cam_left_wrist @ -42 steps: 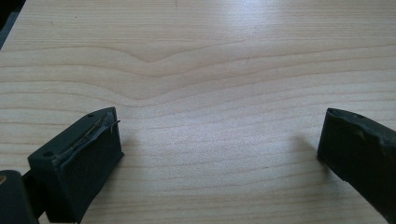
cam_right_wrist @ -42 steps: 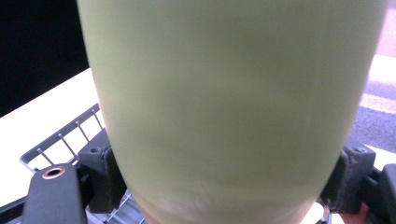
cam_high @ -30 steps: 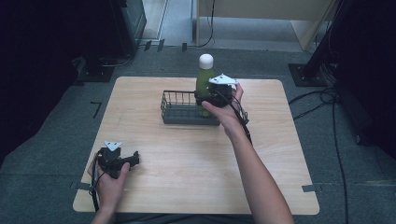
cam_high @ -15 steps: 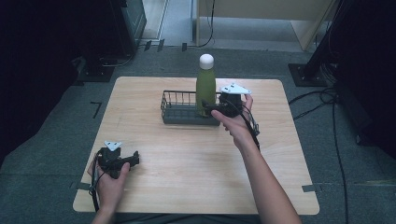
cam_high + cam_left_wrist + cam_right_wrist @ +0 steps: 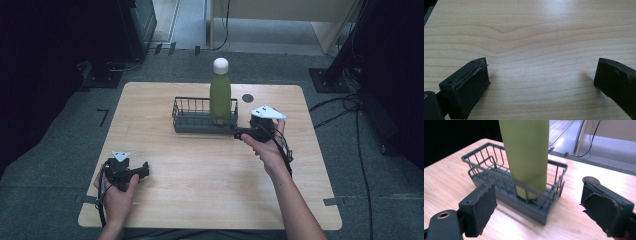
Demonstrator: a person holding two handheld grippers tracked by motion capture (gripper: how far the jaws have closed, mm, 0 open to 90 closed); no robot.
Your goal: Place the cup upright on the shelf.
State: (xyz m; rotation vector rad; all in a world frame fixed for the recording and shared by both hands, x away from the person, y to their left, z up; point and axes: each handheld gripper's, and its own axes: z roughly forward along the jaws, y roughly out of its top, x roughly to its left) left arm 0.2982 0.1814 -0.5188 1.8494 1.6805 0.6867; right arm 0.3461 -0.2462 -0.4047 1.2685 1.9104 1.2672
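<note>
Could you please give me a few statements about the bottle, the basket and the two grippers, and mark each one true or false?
1. The green bottle stands upright inside the wire basket. True.
2. The right gripper is clamped around the bottle. False: its jaws are spread wide with nothing between them, short of the basket.
3. The bottle has a white cap. True.
4. The left gripper is holding the basket. False: it is open over bare table, at the near left, far from the basket.
5. The bottle stands at the basket's left end in the high view. False: it is at the right end.
</note>
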